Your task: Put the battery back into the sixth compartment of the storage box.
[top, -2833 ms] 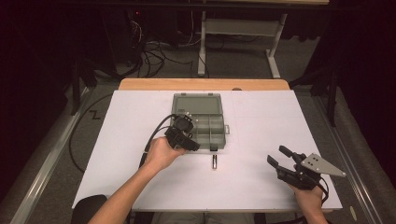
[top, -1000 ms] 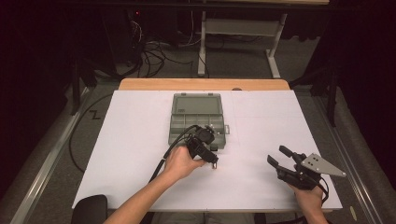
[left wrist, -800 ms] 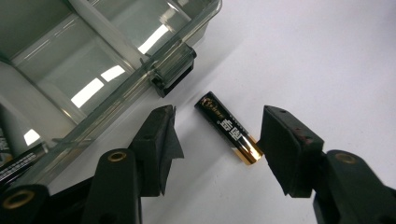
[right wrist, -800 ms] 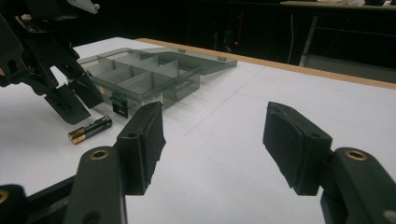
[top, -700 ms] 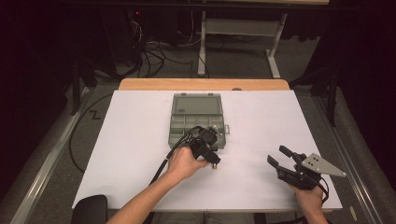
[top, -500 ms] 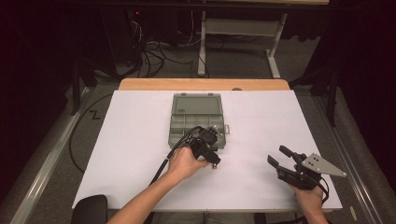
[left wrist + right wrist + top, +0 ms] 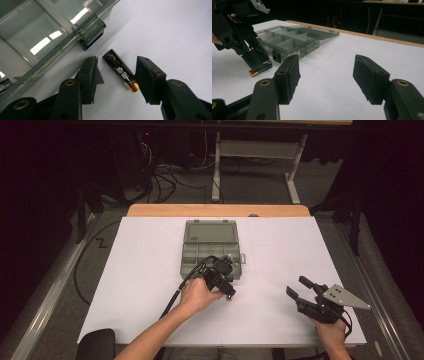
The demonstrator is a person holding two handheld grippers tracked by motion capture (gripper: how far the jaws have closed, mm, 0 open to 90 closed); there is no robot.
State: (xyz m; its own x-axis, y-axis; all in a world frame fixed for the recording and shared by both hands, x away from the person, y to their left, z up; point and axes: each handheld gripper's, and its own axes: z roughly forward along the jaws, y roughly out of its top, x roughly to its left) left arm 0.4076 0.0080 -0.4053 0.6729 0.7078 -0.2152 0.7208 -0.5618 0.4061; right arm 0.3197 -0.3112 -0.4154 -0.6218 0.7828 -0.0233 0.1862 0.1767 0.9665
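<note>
Jaws of left gripper closing astride (unpressed) battery.

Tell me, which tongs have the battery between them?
The left tongs, beside the compartment box. Their jaws have just been closing around the battery lying on the white table. The right tongs stand open with nothing between.

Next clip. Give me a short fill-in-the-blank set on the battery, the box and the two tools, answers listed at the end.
1. The battery lies flat on the white ____.
2. The left tool has one jaw on each side of the ____.
3. The compartment box sits with its lid ____.
4. The jaws of the right tool have ____ between them.

Missing words: table; battery; open; nothing
</note>
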